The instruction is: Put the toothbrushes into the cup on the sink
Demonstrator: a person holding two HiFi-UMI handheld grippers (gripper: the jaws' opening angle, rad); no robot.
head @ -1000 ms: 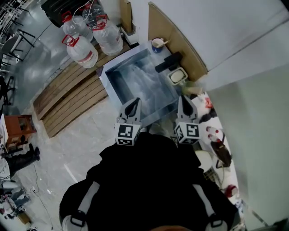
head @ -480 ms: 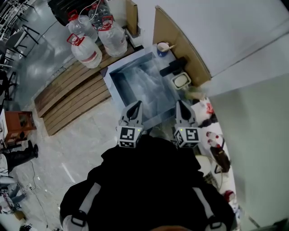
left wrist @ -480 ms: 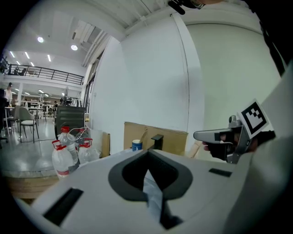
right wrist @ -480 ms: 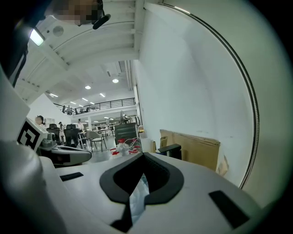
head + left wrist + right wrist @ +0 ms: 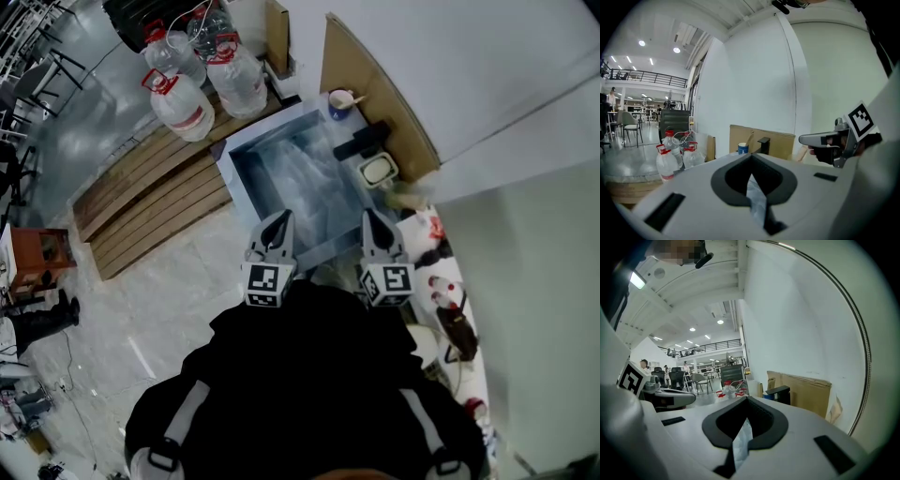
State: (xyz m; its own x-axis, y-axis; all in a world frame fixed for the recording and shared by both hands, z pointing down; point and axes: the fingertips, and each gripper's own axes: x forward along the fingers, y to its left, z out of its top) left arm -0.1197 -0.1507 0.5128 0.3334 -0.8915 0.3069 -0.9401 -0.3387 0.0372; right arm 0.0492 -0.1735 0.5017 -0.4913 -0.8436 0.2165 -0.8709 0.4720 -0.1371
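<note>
You hold the left gripper [image 5: 280, 218] and right gripper [image 5: 369, 217] mid-frame at the sink's [image 5: 234, 164] near edge, both pressed together on nothing. The cup [image 5: 339, 100] stands upper middle with a thin handle [image 5: 355, 97] leaning in it. That fits brushes already delivered or more to fetch; no loose brush shows.

Black top [image 5: 309, 375] worn by the person, pale grey stripes [image 5: 185, 405] set down both sleeves, left gripper [image 5: 279, 217] and right gripper [image 5: 371, 217] moulded in light grey, black-and-white marker cubes [image 5: 266, 283] mounted behind
</note>
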